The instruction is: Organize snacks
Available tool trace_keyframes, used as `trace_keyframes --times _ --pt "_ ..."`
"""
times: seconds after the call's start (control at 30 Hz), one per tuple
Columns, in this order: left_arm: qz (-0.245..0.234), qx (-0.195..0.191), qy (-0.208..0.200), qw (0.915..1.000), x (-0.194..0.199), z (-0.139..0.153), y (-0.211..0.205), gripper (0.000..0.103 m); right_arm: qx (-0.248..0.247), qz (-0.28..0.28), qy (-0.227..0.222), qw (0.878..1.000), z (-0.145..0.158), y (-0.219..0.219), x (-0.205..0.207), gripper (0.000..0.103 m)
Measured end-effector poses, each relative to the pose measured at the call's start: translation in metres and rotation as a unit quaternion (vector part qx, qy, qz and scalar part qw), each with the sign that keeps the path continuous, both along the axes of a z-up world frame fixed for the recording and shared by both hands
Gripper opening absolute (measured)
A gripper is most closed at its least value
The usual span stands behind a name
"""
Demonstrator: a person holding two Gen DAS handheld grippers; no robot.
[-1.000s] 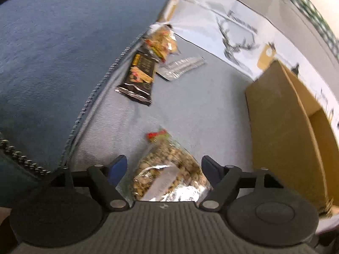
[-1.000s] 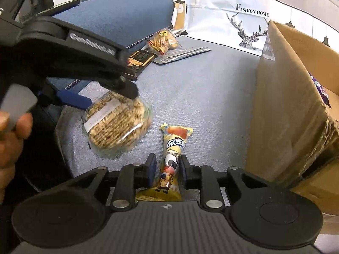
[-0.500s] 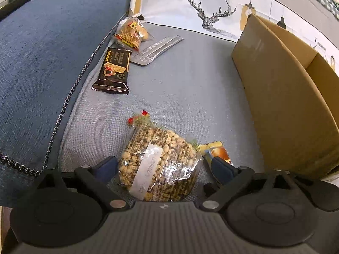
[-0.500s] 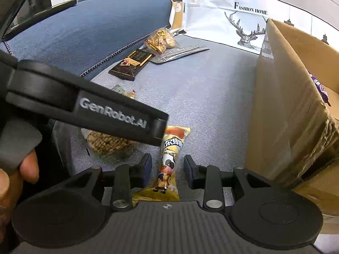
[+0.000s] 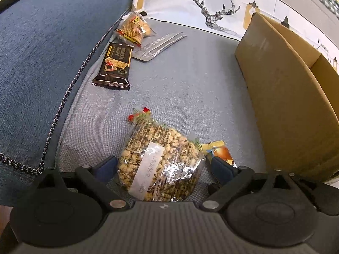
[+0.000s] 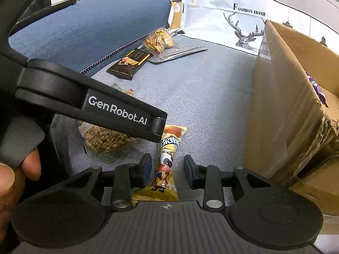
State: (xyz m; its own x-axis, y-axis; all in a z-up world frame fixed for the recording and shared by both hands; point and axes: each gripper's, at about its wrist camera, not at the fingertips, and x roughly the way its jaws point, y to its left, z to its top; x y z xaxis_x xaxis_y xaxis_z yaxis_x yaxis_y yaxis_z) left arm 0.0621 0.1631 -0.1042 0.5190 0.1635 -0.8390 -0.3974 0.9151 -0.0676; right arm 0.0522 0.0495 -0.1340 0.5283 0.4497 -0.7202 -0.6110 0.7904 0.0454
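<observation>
Landmark = cardboard box (image 5: 281,97).

Sofa seat (image 5: 186,80), grey fabric, carries everything. Blue cushion (image 5: 46,42) w/ chain trim sits on the far side of the seat from the box. White "FASHION HOME" deer-print cloth (image 5: 214,6) runs behind the box.

Box: open top, near wall faces both cams. Interior mostly hidden; right wrist view catches only a purple wrapper (image 6: 317,89) over the rim (can't ID it). Box bottom edge cut off by the gripper body in both views.

Left gripper (image 5: 163,167): jaws spread wide, straddling the puffed-grain bag (image 5: 161,160), which lies flat on the seat. Pads don't press it, gaps both sides, so nothing held. Bag's near end is hidden under the gripper body. In right wrist view the left gripper's arm covers most of that bag.

Right gripper (image 6: 167,169): jaws part open, either side of the yellow cow-print snack bar (image 6: 167,163), not pinching it. Bar rests on the seat just beside the box, between box and grain bag. Its lower end is hidden by the gripper body.

Hand (image 6: 12,182) on the left gripper's trigger, only fingertips visible at frame edge.

Well apart from the box, by the blue cushion: dark chocolate-bar pack (image 5: 114,65), silver sachet (image 5: 159,46) (print unreadable), small cracker bag (image 5: 133,29), touching or overlapping, can't tell which.
</observation>
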Motion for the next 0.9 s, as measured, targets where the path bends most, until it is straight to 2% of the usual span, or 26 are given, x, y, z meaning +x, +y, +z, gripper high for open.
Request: trace_keyframes --times 0.33,0.6,0.9 --pt "-0.003 0.004 -0.001 1.0 -0.0003 -0.0015 0.0004 0.093 -0.009 0.004 -0.011 1.0 -0.0005 0.0018 -0.002 0.034" --pt "-0.005 0.006 -0.001 1.0 -0.0001 -0.0024 0.0 0.09 -0.01 0.009 -0.017 1.0 -0.0006 0.0033 -0.0035 0.017" --pt "-0.005 0.006 -0.001 1.0 -0.0005 -0.0027 -0.0004 0.089 -0.008 0.009 -0.02 1.0 0.0007 0.0017 -0.0031 0.016"
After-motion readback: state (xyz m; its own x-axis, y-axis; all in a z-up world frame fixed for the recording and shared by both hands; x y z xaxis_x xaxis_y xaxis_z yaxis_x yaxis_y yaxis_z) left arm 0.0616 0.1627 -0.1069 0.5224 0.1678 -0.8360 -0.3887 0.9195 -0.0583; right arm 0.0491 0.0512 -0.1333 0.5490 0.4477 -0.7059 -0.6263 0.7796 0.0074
